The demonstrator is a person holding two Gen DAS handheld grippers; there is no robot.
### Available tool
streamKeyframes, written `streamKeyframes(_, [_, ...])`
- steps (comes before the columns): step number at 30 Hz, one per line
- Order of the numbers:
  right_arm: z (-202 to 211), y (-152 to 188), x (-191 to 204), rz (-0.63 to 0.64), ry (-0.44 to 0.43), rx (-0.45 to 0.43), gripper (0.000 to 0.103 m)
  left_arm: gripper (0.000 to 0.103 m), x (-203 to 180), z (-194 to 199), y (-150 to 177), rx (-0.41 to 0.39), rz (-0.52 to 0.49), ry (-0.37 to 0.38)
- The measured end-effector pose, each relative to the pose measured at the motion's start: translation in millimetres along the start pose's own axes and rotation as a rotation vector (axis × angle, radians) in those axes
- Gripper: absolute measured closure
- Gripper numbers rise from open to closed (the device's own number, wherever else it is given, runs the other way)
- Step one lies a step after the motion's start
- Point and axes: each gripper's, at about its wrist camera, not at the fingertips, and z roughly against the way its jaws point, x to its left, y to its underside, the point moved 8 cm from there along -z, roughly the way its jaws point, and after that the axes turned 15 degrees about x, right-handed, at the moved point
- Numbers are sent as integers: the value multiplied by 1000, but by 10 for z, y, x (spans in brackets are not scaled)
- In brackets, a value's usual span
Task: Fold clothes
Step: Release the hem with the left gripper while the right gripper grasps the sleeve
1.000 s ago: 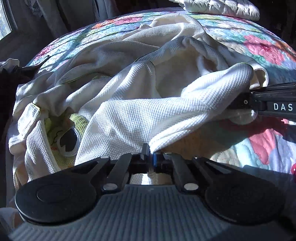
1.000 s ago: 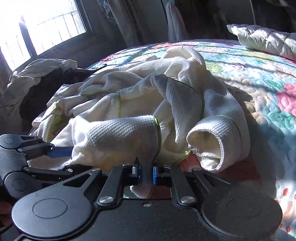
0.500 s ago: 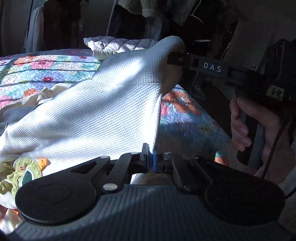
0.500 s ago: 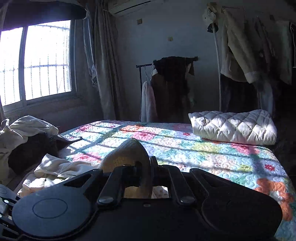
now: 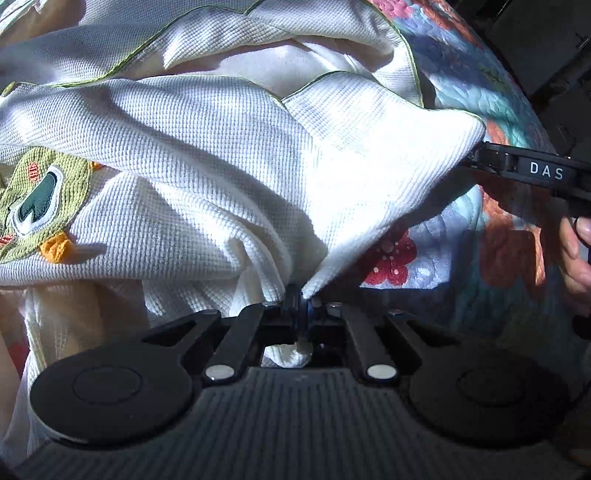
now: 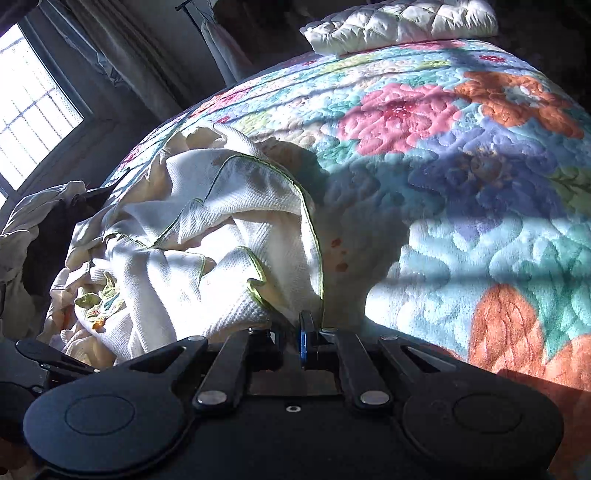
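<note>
**A:** Why is the white waffle-knit garment (image 5: pixel 229 177) stretched like that across the floral quilt (image 6: pixel 461 192) on the bed?

**B:** Each hand has a corner of it. The left gripper (image 5: pixel 300 314) has its fingers pinched tight on a bunched fold of the fabric, with a nub of cloth poking out behind them. The right gripper (image 5: pixel 476 157) comes in from the right side of the left wrist view, and the garment's green-piped corner runs straight to its tip.

**A:** So the right one has hold of it too?

**B:** I'd say so. In its own view the right gripper (image 6: pixel 295 332) has its fingers all but closed, having just finished closing, and the piped hem drops right into the gap between them. The cloth pulled taut between the two grips fits that.

**A:** And the purpose?

**B:** My guess is that they are spreading one edge flat before the fold. Only that near edge is tensioned; the rest lies crumpled on the quilt, with the green embroidered patch (image 5: pixel 40 199) facing up at the left.

**A:** How far along is the fold, then?

**B:** Early, I think. No clean crease shows yet. The loose heap could drag and bunch if the held edge is pulled further.

**A:** Anything else about?

**B:** A white quilted pillow (image 6: pixel 399 22) sits at the far end, well apart from the garment.
</note>
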Motion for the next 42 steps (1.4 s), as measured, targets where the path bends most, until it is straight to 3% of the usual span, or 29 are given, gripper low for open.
streamKeyframes(2, [-38,28,37,4,-6,10,96,98,91,43,-21,-2,53,50])
streamKeyframes(5, [30,-15,104,51,-2,14,91,93,41,264,-8,-48,7,20])
streamKeyframes(7, [191,-116,71,46,-55,6,86,79,32,470,4,-98,-11,34])
streamKeyframes(9, [402,-229,51,17,-162,-26,78,53,57,677,23,-163,-9,56])
streamKeyframes(12, [688,-358,-39,-45,-243,-122,44,51,85,941,-62,-223,2,46])
streamKeyframes(16, [699,-546,-165,-44,-121,-180,42,51,190,1136,-235,-279,49,38])
streamKeyframes(20, [297,-786,-249,10,0,-140,39,51,284,1107,-356,-297,68,14])
streamKeyframes(25, [-143,-975,-175,78,-7,-80,39,51,380,898,-409,-257,84,-22])
streamKeyframes(26, [-170,-1015,-126,110,-18,-103,39,51,394,876,-417,-254,84,-26])
streamKeyframes(27, [-178,-1024,-44,161,-32,-144,40,51,407,854,-424,-251,85,-30])
streamKeyframes(29, [-172,-1068,61,247,-50,-191,55,51,440,843,-438,-255,90,-40])
streamKeyframes(30, [-175,-1085,101,278,-65,-189,86,51,448,848,-440,-257,92,-44])
streamKeyframes(31, [-162,-1093,151,298,-88,-174,95,51,464,862,-448,-266,99,-43])
streamKeyframes(36, [45,-853,475,478,-155,-145,96,50,556,930,-512,-317,155,-9])
streamKeyframes(41, [-60,-480,546,584,-117,-46,97,50,542,952,-711,-357,190,25])
streamKeyframes(42, [-99,-445,525,579,-112,-35,97,45,512,956,-764,-364,184,27])
